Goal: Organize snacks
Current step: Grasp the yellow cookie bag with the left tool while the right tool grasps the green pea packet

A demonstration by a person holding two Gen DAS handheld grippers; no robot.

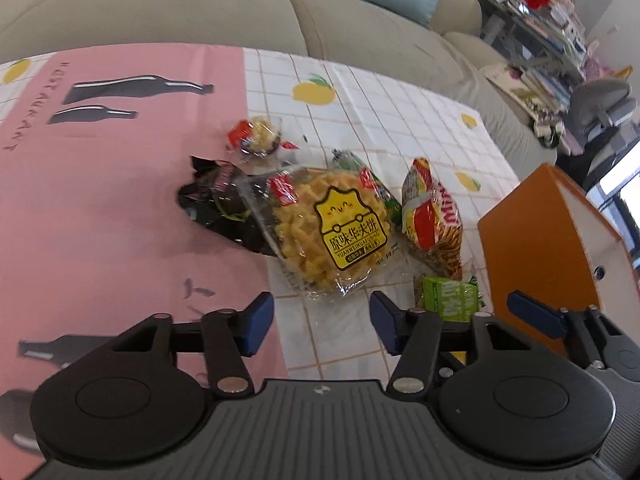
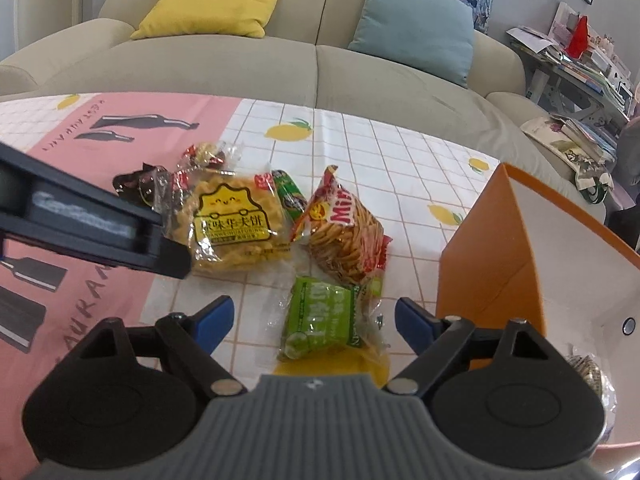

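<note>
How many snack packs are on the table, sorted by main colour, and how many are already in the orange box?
Yellow waffle packs: 2, large and small
Green packs: 2, near and half hidden
Red and yellow stick pack: 1
Black pack: 1
In the orange box: 1 pack
Total: 7

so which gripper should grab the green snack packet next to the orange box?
Right, probably. The right gripper is open with the green plastic snack packet lying between its fingers, and the orange cardboard box is beside it. The left gripper, also open, faces the yellow waffle-biscuit bag.
</note>
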